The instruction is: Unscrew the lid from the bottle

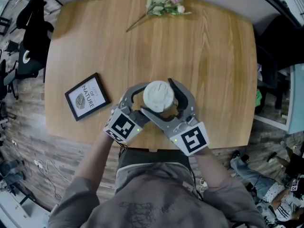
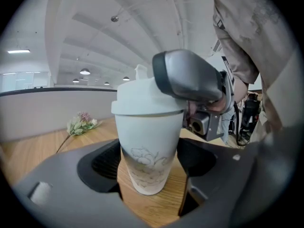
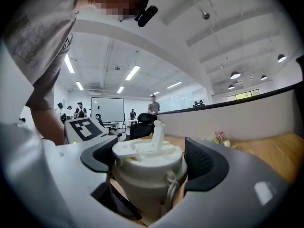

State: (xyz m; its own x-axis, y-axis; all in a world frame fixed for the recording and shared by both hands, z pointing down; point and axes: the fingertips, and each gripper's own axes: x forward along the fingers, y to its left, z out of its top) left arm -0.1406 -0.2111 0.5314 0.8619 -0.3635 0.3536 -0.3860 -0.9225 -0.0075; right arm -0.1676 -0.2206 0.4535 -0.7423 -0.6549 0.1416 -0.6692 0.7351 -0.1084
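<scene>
— Wooden table point(image 1: 213, 56) is seen beneath; where is the white tapered flower-printed bottle point(image 2: 149, 146) placed?
— Upright at frame centre, clasped low by the left gripper point(image 2: 149, 158). Its white spouted lid point(image 3: 145, 151) is straddled from above by the right gripper point(image 3: 148, 158), spread wide, pads seemingly just clear. The spout is shown only in the right gripper view.

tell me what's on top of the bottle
A white lid with an upright spout and a cord loop. The lid covers the bottle's mouth and contents.
</scene>
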